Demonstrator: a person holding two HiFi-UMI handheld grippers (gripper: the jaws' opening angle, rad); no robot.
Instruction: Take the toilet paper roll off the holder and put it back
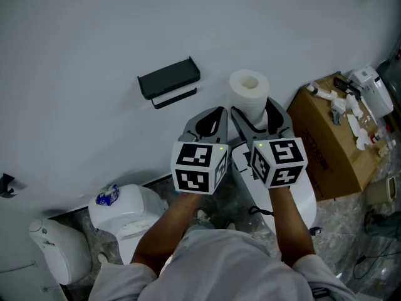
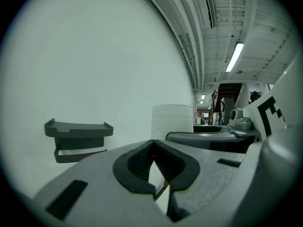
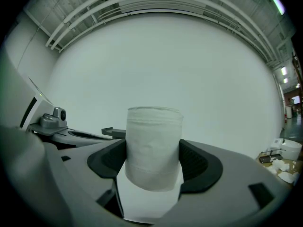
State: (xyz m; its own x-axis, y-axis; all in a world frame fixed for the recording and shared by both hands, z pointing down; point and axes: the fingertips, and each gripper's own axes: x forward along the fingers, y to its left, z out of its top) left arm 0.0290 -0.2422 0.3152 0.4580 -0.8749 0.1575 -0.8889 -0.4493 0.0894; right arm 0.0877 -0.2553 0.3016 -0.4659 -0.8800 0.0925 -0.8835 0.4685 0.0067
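The plain white wall (image 1: 94, 30) carried the black plastic wall-mounted holder (image 1: 169, 79). To its right and clear of it, the right gripper (image 3: 154, 160) clamped the white toilet paper roll (image 3: 154, 145) upright. The left gripper (image 2: 152, 143) was clenched on nothing.
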